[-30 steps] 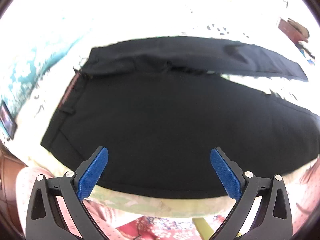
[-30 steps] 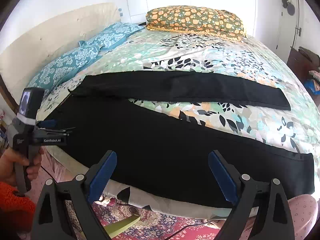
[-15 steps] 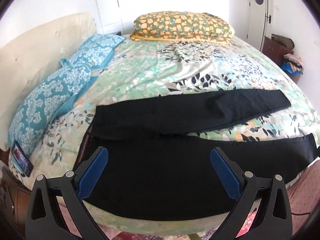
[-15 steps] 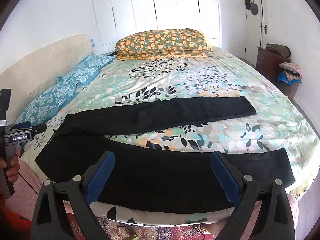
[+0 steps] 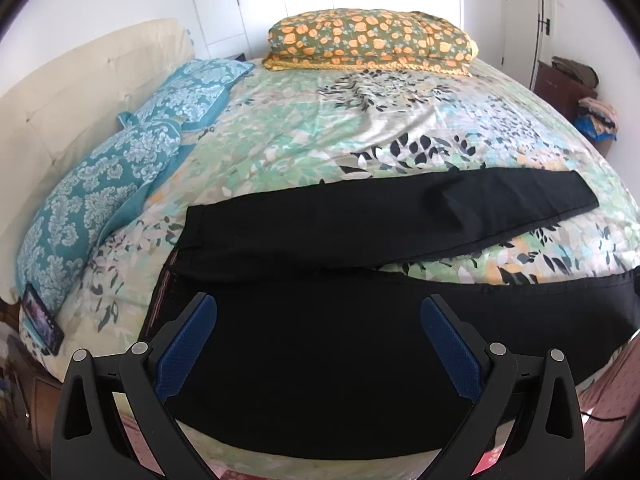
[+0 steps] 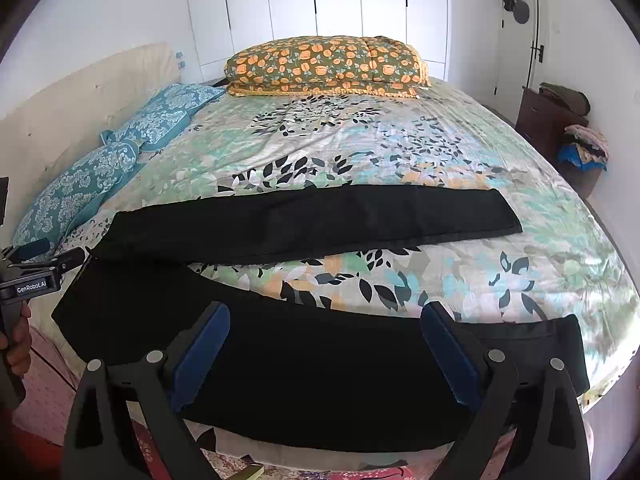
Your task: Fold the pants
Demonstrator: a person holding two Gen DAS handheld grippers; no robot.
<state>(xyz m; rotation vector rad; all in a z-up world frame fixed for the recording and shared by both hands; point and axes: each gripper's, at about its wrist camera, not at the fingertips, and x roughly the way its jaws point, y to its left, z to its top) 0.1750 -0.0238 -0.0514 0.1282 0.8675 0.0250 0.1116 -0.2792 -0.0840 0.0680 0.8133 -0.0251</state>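
Hovering: left tool [image 5: 318, 338] | right tool [image 6: 324, 346] | above pants [image 6: 320, 360]

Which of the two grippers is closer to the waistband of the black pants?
Left. The left gripper hovers open over the pants' seat, beside the waistband. The right gripper hovers open farther down the near leg, toward the hem.
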